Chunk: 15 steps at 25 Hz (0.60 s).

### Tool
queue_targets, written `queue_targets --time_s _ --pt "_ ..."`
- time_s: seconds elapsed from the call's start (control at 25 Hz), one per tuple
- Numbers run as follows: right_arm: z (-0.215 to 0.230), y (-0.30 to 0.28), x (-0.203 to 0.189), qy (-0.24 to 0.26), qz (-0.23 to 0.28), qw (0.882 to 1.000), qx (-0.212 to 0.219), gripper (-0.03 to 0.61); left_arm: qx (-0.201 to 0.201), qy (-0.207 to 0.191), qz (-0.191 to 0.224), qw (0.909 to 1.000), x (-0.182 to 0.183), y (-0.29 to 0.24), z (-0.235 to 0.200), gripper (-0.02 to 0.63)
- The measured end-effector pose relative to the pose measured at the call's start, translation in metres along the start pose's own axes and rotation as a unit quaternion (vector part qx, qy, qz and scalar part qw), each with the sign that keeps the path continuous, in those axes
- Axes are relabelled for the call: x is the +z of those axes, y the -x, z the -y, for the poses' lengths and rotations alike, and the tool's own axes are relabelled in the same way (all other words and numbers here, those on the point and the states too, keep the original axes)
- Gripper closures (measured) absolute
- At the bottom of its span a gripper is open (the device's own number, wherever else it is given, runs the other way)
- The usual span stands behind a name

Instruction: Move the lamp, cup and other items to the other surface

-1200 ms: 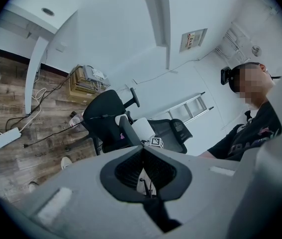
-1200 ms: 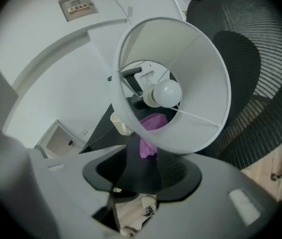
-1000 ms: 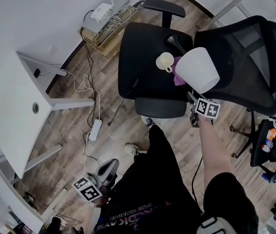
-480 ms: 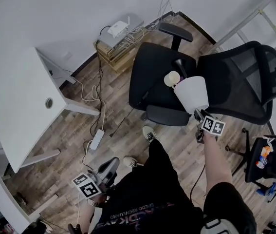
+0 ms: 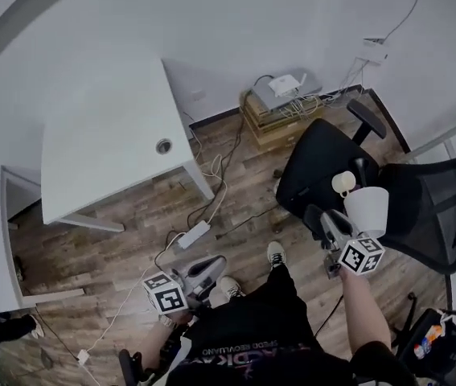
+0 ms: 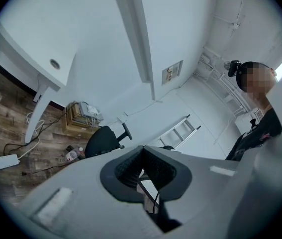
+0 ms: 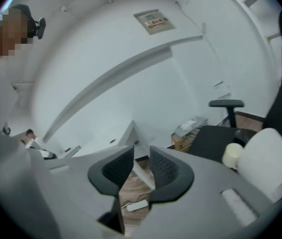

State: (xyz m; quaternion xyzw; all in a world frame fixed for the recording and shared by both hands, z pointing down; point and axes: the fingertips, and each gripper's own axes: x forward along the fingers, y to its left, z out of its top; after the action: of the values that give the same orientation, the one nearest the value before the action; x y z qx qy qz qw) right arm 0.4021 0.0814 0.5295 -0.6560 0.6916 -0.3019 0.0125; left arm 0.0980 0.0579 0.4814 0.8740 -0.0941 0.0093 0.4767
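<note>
Wood floor (image 5: 91,248) with white worktop (image 5: 107,143) at left | lamp (image 5: 367,210) and cup (image 5: 343,183) just beside each other on black chair (image 5: 312,163) | right claw (image 7: 141,156) near lamp, just narrowed to a small gap, nothing between | left claw (image 6: 141,151) closed, empty, held low

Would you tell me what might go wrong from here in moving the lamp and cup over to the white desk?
1. The power strip and loose cables lie on the floor between the chair and the desk; a foot could catch them.
2. The cup sits close beside the lamp on the seat; grabbing one may knock the other off.
</note>
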Motion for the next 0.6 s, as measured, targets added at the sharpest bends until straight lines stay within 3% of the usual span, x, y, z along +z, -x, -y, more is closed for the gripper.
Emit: queue_targets --time_s 0.12,0.24,0.44,0.6 --pt "-0.109 -0.038 -0.02 0.026 -0.031 0.993 0.108 0.487 0.012 0.001 0.04 0.9991 0.003 0.039 -0.004 0.617" --pt "-0.206 -0.069 -0.037 0.041 -0.063 0.974 0.216 0.512 0.038 0.003 0.093 0.9949 0.008 0.072 -0.009 0.617" --pt "-0.347 -0.077 -0.075 0.055 -0.112 0.926 0.355 0.575 0.075 0.005 0.156 0.9848 0.014 0.129 -0.015 0.617" --pt "-0.417 -0.054 -0.103 0.08 -0.154 0.885 0.432 0.575 0.108 0.001 0.205 0.9728 0.014 0.176 -0.018 0.617"
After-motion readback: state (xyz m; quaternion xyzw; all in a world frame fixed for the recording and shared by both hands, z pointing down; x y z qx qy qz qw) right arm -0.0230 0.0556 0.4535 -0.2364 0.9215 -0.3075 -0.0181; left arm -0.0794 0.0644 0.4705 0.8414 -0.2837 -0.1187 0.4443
